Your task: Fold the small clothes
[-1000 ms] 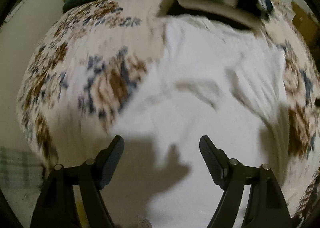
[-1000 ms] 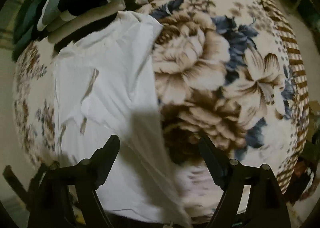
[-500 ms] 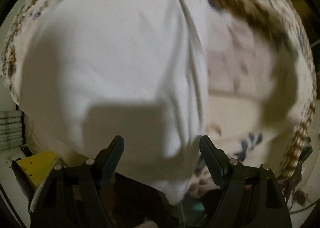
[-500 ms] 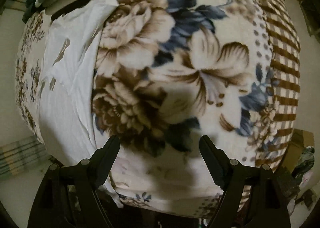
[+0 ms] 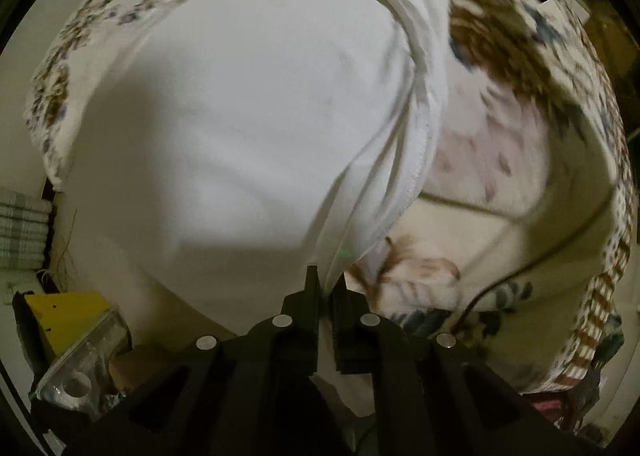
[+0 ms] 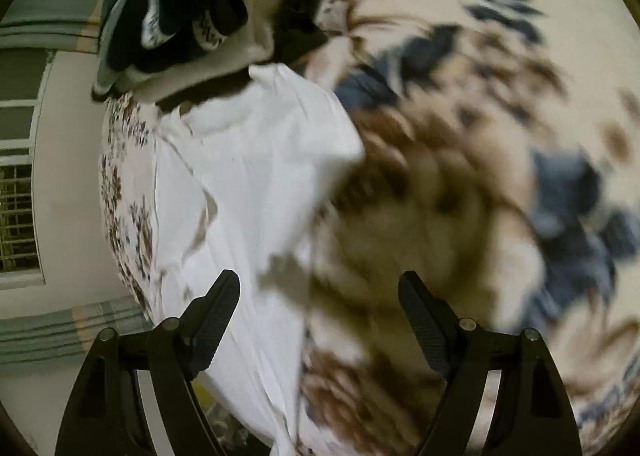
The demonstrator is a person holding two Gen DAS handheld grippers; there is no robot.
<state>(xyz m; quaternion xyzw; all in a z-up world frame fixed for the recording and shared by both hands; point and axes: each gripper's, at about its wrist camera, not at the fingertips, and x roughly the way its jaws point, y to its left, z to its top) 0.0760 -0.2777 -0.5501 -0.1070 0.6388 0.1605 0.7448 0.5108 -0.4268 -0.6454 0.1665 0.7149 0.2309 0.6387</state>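
A white garment (image 5: pixel 248 116) lies spread on a floral blanket (image 5: pixel 500 184) and hangs over its near edge. My left gripper (image 5: pixel 325 288) is shut on the garment's near hem corner, the cloth pinched between its jaws. In the right wrist view the same white garment (image 6: pixel 256 184) runs along the blanket's left side. My right gripper (image 6: pixel 319 296) is open and empty above the garment's right edge and the blanket (image 6: pixel 460 196).
A stack of folded dark and cream clothes (image 6: pixel 192 16) sits at the far end of the blanket. A yellow box (image 5: pixel 64 312) and a clear plastic item (image 5: pixel 80 368) lie below the bed edge at left. A black cable (image 5: pixel 520 272) crosses the blanket's right side.
My left gripper has closed on the garment's near hem; it was open half a second ago. My right gripper swung back left over the garment's edge, still open.
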